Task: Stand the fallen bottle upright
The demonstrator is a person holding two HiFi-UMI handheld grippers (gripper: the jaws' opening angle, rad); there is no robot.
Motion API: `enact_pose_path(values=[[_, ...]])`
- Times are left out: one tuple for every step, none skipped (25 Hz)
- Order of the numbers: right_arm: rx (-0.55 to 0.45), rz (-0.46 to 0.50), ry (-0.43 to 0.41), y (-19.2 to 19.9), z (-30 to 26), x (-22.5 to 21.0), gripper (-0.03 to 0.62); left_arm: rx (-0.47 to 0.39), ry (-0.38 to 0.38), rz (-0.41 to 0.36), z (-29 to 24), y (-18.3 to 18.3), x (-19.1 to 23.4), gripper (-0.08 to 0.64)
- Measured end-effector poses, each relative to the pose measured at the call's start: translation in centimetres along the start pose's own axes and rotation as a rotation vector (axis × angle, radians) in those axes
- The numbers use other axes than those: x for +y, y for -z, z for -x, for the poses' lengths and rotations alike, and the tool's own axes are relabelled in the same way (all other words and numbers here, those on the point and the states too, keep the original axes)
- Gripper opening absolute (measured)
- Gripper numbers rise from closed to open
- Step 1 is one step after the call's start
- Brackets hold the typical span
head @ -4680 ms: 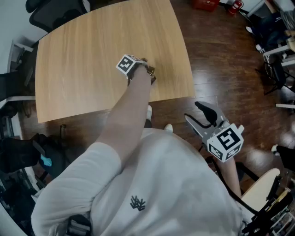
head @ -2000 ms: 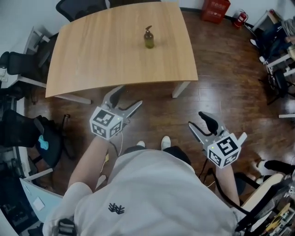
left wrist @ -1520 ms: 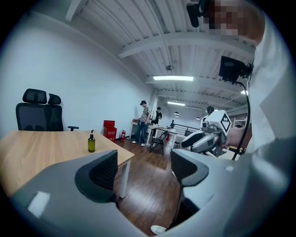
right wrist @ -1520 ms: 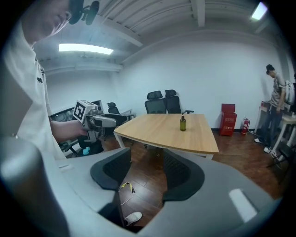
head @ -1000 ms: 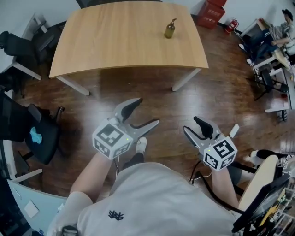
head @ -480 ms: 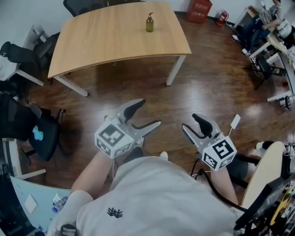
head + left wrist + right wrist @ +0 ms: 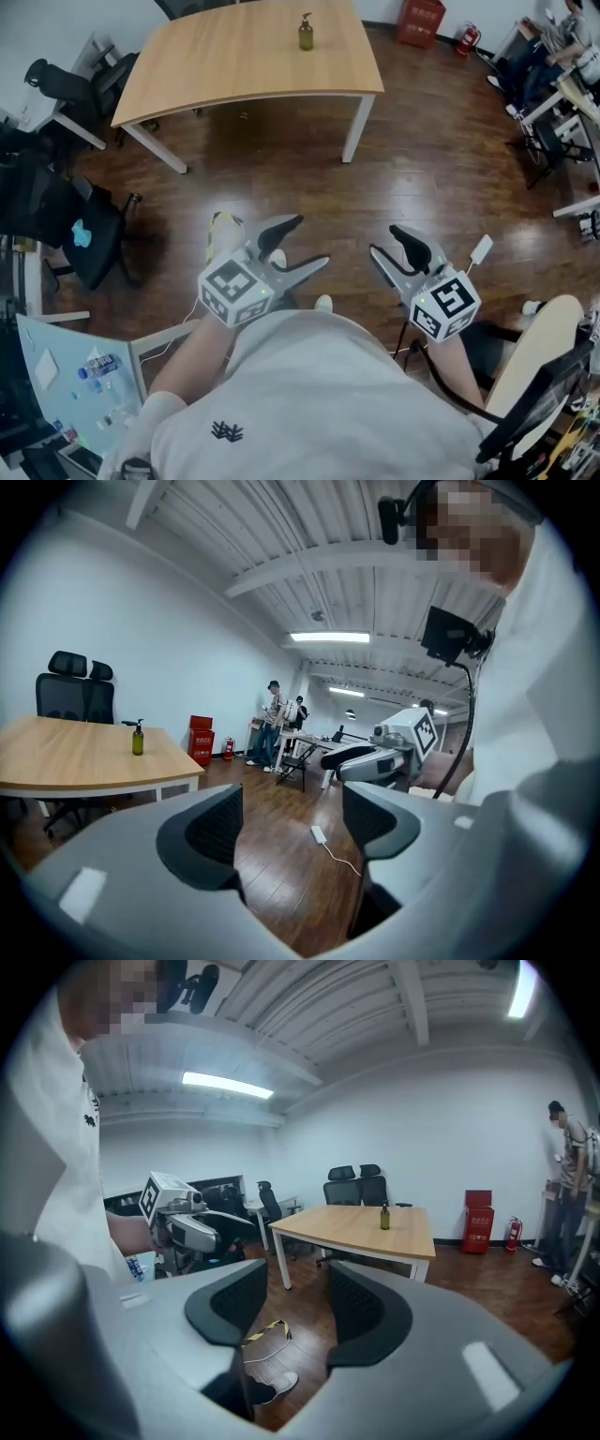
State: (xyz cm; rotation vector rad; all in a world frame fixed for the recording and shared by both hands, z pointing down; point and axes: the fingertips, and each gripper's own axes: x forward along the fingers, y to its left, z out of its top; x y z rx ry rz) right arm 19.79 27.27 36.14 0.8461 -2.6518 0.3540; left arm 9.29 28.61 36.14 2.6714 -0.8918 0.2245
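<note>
Bottle (image 7: 306, 32) farther off, upright on table (image 7: 234, 66), left gripper (image 7: 305, 244), right gripper (image 7: 386, 241) gaping

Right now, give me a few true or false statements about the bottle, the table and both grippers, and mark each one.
1. The bottle stands upright on the table. True.
2. The left gripper is shut on the bottle. False: its jaws are apart with nothing between them, and the bottle stands alone.
3. The right gripper is open and empty. True.
4. Both grippers hover over the table top. False: both are held over the floor, apart from the table.
</note>
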Motion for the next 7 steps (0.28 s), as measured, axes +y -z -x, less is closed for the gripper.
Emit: enact_pose_path(values=[[-0.002, 0.003, -0.006, 0.2, 0.3, 0.1, 0.207, 0.005, -0.003, 0.005, 0.1, 0.4, -0.5, 0.331], [-0.007, 0.008, -0.008, 0.3, 0.5, 0.1, 0.207, 0.010, -0.008, 0.006, 0.2, 0.8, -0.8, 0.331], [-0.012, 0.012, -0.009, 0.3, 0.8, 0.1, 0.207, 0.015, -0.014, 0.003, 0.2, 1.1, -1.0, 0.331], [-0.017, 0.014, -0.008, 0.3, 1.1, -0.1, 0.206, 0.017, -0.021, -0.001, 0.1, 1.1, -1.1, 0.331], [-0.022, 0.014, -0.006, 0.3, 1.4, -0.2, 0.205, 0.018, -0.027, -0.005, 0.0, 1.1, -1.3, 0.331], [-0.027, 0.014, -0.003, 0.3, 1.8, -0.4, 0.204, 0.017, -0.033, -0.011, -0.1, 1.0, -1.4, 0.331], [-0.032, 0.014, -0.001, 0.3, 2.1, -0.6, 0.204, 0.016, -0.037, -0.017, -0.3, 0.8, -1.5, 0.331]])
